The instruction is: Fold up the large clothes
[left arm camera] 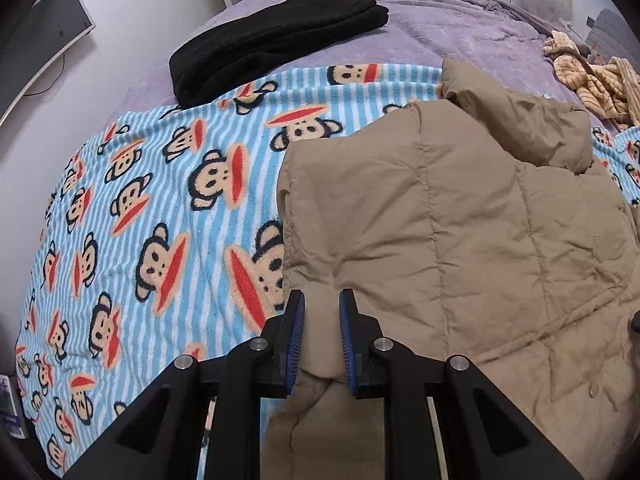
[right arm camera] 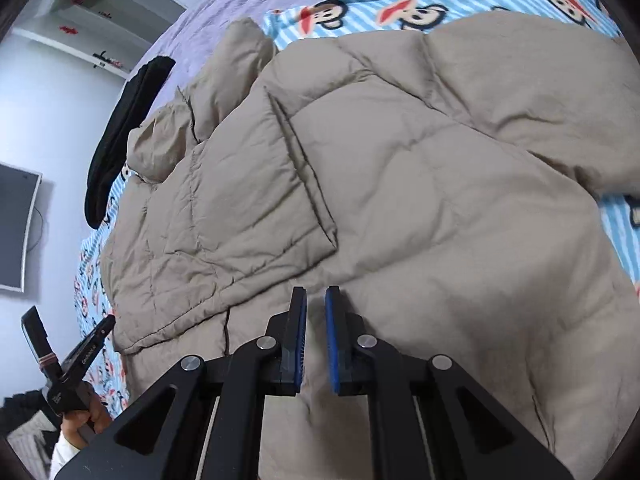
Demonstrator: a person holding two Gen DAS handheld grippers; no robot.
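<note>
Here, tan jacket (right arm camera: 400,184) lies lengthwise — hood (right arm camera: 160,152) toward black clothes (right arm camera: 120,136).

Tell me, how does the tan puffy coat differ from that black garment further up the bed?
The tan puffy coat is quilted and spread out, only partly folded; the black garment is plain and already folded into a compact stack. The coat lies on the monkey-print blanket with both grippers pinching its edge; the black garment lies untouched, mostly on the purple bedcover. Both rest on the bed.
</note>
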